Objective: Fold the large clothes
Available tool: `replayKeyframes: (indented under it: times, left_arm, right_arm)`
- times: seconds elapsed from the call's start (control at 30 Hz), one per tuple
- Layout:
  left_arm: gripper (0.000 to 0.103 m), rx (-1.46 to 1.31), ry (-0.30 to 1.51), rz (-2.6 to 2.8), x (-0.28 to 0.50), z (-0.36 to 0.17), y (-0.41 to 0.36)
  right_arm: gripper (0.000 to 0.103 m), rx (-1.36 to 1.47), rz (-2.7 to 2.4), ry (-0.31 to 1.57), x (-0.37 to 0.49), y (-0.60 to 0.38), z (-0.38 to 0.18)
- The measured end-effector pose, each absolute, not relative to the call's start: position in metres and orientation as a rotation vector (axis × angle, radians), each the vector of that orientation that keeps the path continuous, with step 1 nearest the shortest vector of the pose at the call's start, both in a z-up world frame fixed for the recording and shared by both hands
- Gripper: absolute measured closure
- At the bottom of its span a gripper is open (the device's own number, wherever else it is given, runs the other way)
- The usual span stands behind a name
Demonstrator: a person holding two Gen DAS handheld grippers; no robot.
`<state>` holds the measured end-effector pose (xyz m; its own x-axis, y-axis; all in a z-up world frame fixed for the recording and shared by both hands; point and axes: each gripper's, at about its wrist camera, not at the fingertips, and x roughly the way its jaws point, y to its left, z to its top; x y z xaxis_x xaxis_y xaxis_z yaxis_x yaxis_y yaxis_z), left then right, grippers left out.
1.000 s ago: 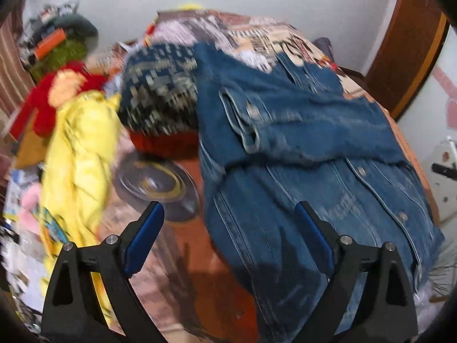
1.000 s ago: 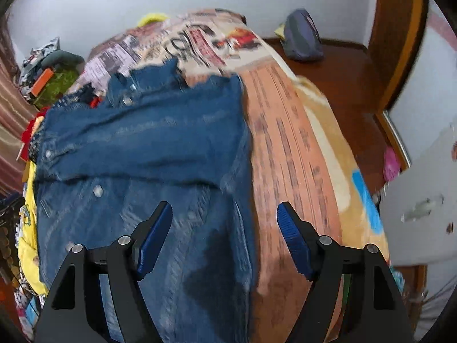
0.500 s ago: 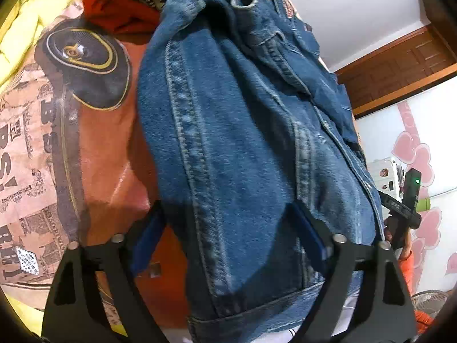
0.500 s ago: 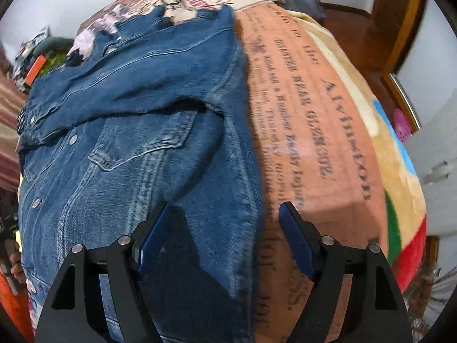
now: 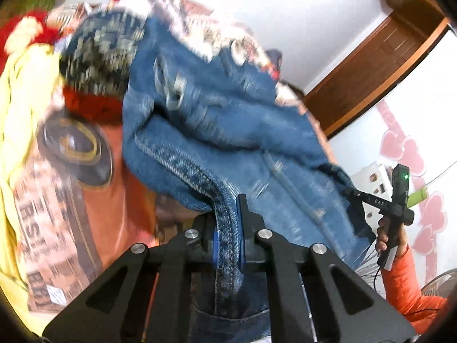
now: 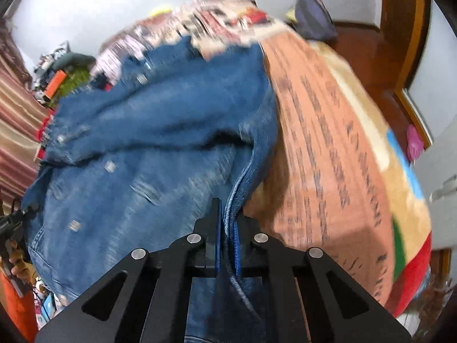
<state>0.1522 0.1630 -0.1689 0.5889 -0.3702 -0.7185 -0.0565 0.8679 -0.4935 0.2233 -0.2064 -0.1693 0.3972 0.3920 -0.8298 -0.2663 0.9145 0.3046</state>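
Observation:
A blue denim jacket point(image 5: 217, 120) lies on the bed, sleeves folded across its front. My left gripper point(image 5: 228, 228) is shut on the jacket's left hem seam and lifts it off the blanket. My right gripper point(image 6: 228, 243) is shut on the jacket's right hem edge point(image 6: 237, 197), also raised. The jacket point(image 6: 148, 148) fills the left half of the right wrist view. The right gripper and the hand holding it show in the left wrist view point(image 5: 394, 208).
An orange printed blanket point(image 6: 328, 143) covers the bed. A patterned dark garment point(image 5: 100, 48) on a red one and yellow cloth point(image 5: 20, 108) lie left of the jacket. A dark bag point(image 6: 314, 14) sits on the floor by a wooden door frame point(image 5: 371, 65).
Both grippers went from open above the jacket's bottom hem to shut on its two lower corners, and the hem has risen off the bed. Both views are blurred by motion.

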Motion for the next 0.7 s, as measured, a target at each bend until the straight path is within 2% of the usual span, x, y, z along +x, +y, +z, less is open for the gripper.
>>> replayKeyframes:
  times: [0.17, 0.33, 0.47, 0.7]
  left_arm:
    - [0.093, -0.532, 0.833, -0.217, 0.174, -0.123, 0.174]
    - [0.093, -0.56, 0.81, -0.168, 0.201, -0.119, 0.187]
    - [0.093, -0.509, 0.85, -0.026, 0.226, -0.139, 0.196]
    - [0.091, -0.436, 1.021, 0.136, 0.246, -0.214, 0.204]
  right_arm:
    - [0.098, 0.157, 0.447, 0.987, 0.244, -0.202, -0.128]
    - [0.098, 0.195, 0.403, 0.947, 0.272, -0.2, -0.123]
    - [0.098, 0.219, 0.326, 0.983, 0.297, -0.202, -0.146]
    - [0.094, 0.141, 0.237, 1.109, 0.313, -0.21, -0.202]
